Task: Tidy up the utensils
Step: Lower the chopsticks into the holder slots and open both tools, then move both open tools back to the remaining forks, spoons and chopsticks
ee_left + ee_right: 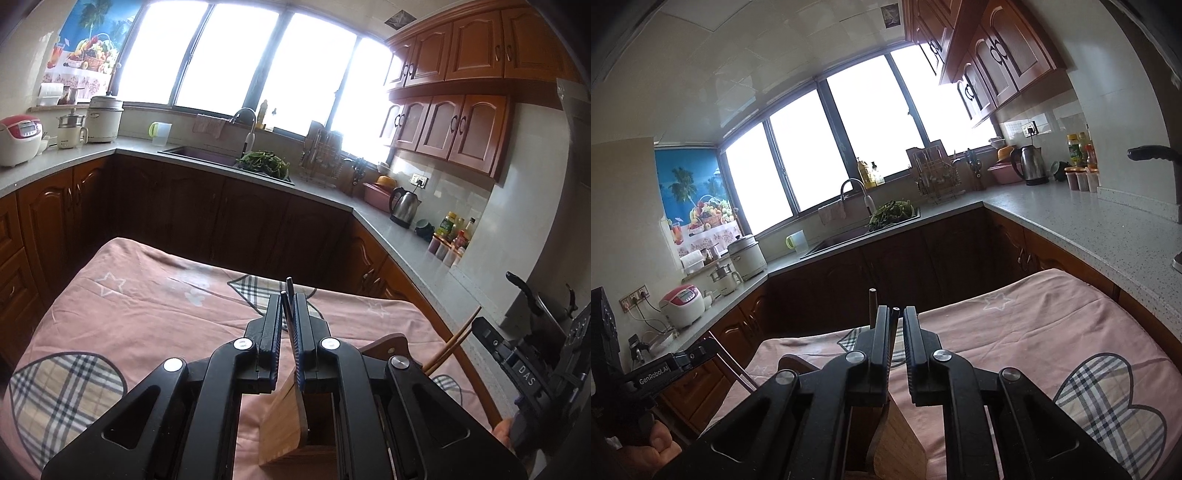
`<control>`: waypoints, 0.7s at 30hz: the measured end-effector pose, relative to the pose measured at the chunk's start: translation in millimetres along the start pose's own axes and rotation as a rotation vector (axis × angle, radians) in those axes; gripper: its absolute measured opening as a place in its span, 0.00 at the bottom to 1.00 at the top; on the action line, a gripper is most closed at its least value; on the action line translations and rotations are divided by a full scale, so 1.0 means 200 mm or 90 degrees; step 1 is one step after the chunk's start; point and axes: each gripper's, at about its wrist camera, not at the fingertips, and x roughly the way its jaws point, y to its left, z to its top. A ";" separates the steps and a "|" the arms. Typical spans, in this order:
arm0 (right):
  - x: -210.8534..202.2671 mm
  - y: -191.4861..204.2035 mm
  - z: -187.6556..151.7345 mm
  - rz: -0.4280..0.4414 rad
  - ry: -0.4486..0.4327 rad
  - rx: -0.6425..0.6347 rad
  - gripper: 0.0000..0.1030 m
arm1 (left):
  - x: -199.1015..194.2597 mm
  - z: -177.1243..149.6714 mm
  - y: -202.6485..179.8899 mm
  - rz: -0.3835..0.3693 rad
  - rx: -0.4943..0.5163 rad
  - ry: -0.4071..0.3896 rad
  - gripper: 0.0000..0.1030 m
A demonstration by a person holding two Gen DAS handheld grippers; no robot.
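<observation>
The left claw is clenched on a knife. The dark handle tip pokes up past the fingertips, and the grey blade runs down between the fingers into the open top of a bamboo holder. The holder stands directly under the claw on the tabletop, which is covered by a pink cloth printed with stars and plaid hearts. In the left wrist view the right claw's body enters from the right edge, with a pair of pale chopsticks slanting upward from it. In the right wrist view the right claw hangs over the same holder, and the chopsticks rise dark against the cabinets. One stands just outside the left finger. The other lies against that finger's inner face, and a sliver of cloth shows between it and the opposite pad, so this claw seems released rather than gripping, though the backlight makes that hard to judge. A person's hand grips the left claw's handle at the lower left.
</observation>
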 end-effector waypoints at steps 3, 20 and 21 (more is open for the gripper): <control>-0.01 0.00 0.00 0.006 0.003 0.009 0.12 | -0.01 0.01 0.01 0.002 -0.004 0.007 0.16; -0.32 -0.06 -0.04 0.027 0.015 0.071 0.91 | -0.36 -0.14 0.06 0.032 0.005 0.019 0.91; -0.35 -0.06 -0.04 0.028 0.020 0.071 0.91 | -0.38 -0.17 0.06 0.030 0.004 0.026 0.91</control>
